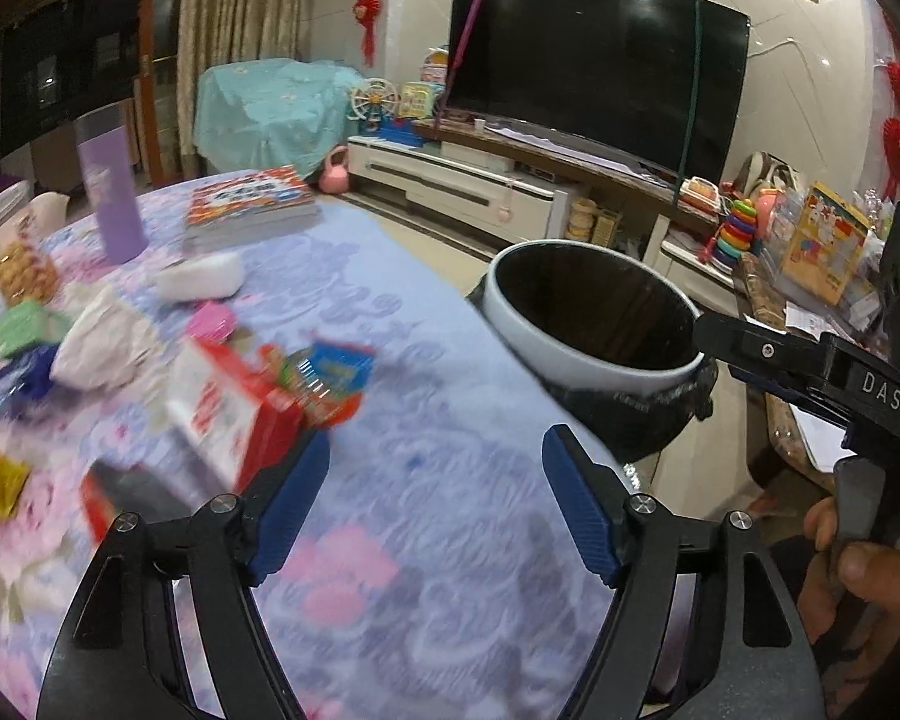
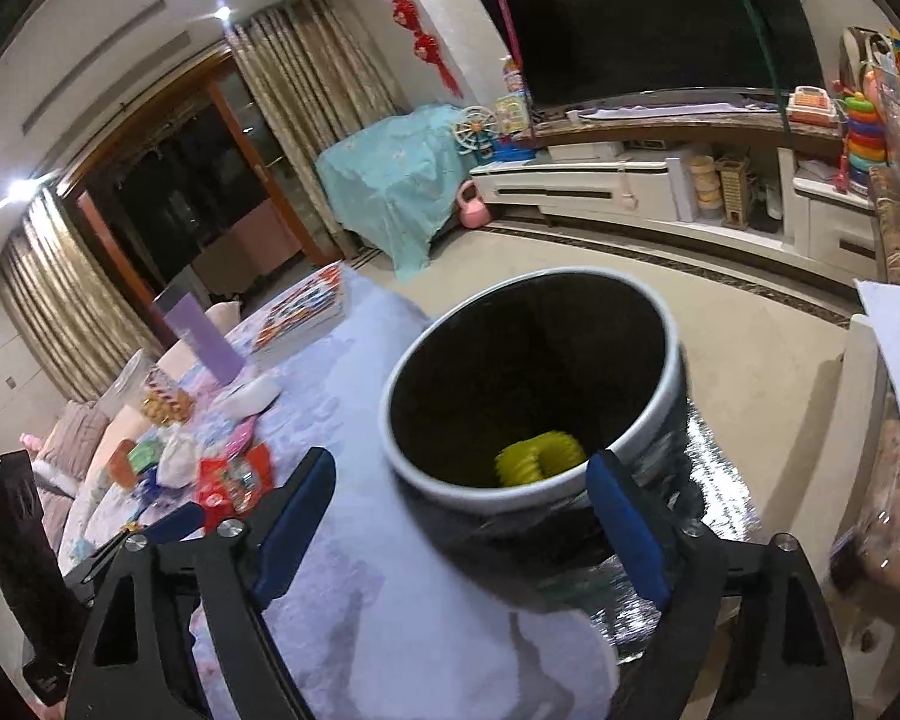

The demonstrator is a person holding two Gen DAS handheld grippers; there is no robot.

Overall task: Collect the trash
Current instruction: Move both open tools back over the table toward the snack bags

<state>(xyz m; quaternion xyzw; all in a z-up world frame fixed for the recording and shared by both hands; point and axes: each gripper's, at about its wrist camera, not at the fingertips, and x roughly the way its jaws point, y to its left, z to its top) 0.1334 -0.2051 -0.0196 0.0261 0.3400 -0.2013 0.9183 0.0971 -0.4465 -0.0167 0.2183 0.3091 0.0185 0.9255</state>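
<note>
Right gripper released, nothing between the blue pads, poised at the near rim of the trash bin. Left gripper also spread wide and empty over the floral tablecloth, left of the bin. Yellow crumpled item lies at the bin's bottom. Red snack box, wrappers and a tissue wad are scattered farther left of the bin; purple bottle beyond them.
</note>
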